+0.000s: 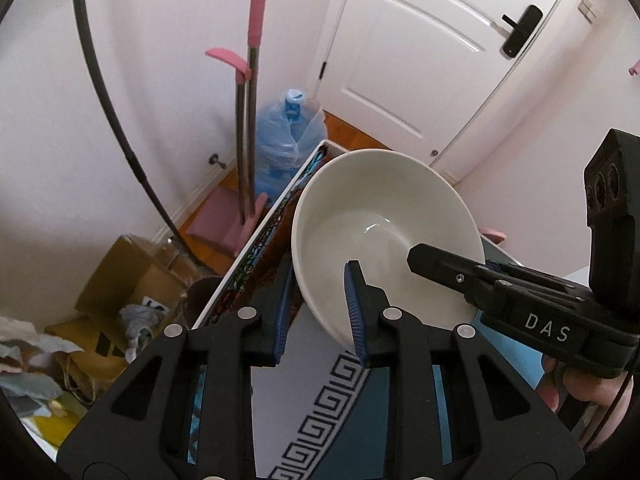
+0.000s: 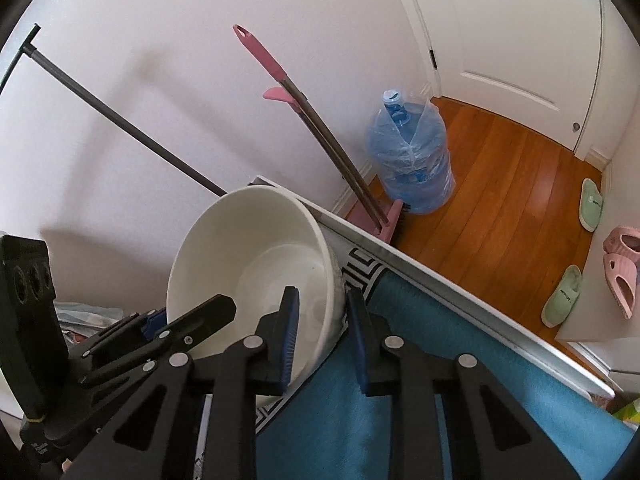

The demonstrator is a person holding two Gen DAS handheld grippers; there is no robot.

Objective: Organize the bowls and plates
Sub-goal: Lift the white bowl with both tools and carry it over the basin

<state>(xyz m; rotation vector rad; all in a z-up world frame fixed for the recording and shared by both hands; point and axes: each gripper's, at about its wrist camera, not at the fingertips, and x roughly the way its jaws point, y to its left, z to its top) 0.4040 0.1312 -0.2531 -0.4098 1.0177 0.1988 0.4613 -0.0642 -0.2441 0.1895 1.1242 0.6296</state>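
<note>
A white bowl (image 1: 380,224) is held tilted above the table, gripped from both sides. My left gripper (image 1: 320,316) has its blue-padded fingers astride the bowl's near left wall, one inside, one outside. My right gripper (image 2: 322,328) clamps the opposite wall the same way and also shows at the right of the left wrist view (image 1: 460,276). The bowl also shows in the right wrist view (image 2: 248,248), with my left gripper entering from the lower left. No plates are in view.
The table has a blue cloth (image 2: 400,380) with a key-pattern border (image 1: 320,412) and a white edge (image 2: 440,272). On the floor are a blue water jug (image 2: 412,160), a pink mop (image 1: 250,120), slippers (image 2: 592,204) and cardboard boxes (image 1: 132,280). A door (image 1: 440,40) is behind.
</note>
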